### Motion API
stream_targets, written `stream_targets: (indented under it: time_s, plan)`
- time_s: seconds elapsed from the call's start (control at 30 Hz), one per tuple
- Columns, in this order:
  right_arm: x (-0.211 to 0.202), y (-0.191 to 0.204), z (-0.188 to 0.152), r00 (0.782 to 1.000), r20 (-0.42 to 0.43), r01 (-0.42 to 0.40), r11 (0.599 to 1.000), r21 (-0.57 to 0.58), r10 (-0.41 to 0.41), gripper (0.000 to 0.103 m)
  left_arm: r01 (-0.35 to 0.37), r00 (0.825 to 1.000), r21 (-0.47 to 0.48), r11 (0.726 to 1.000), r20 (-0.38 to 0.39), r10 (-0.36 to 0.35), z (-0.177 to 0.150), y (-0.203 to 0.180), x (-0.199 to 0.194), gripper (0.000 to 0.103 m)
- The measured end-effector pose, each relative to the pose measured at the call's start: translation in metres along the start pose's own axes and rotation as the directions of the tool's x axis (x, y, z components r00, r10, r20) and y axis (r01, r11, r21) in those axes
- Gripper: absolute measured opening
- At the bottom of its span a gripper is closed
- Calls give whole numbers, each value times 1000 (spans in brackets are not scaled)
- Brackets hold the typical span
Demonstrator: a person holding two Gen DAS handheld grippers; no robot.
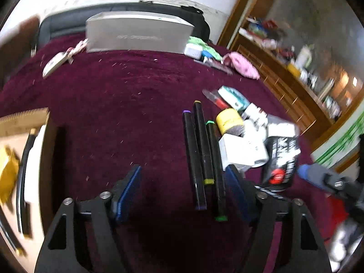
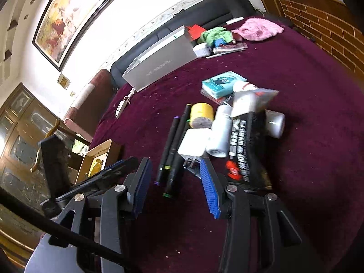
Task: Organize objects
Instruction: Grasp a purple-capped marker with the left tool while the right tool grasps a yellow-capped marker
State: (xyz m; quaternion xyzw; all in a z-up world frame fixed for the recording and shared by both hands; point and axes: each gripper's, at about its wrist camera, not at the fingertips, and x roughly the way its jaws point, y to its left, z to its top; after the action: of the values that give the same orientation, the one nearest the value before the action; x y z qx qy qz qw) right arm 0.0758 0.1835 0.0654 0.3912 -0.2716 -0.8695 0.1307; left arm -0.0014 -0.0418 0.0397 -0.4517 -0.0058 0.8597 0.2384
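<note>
Between picks, looks like: both grippers, left and right, apart and empty over the cloth. Markers lying beside the pile, box off left. Probably next: grab a marker, drop in box.

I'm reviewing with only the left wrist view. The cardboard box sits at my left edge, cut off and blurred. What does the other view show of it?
Observer: The cardboard box stands open beside the maroon cloth, with something yellow inside.
Operator: Anything on the wall above the sofa?
Observer: A large framed painting hangs there.
Operator: The right gripper?
Observer: The right gripper is open and empty, with the markers lying ahead of it.
</note>
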Motion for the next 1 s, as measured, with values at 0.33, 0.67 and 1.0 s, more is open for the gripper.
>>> stream_targets:
  time_s: [0.33,0.67,1.0]
  plan:
    - [3,-18,2,998,-5,-62,998,30,62,43,-135,988,86,987,-65,141,9,-8,43,36]
    - [11,-11,6,998,-20,-65,998,8,65,43,-206,975,187,960,-43,218,22,-28,66,36]
    - [70,32,35,982,-140,-133,991,-16,130,44,6,1000,-48,999,14,-6,0,27,-7,11]
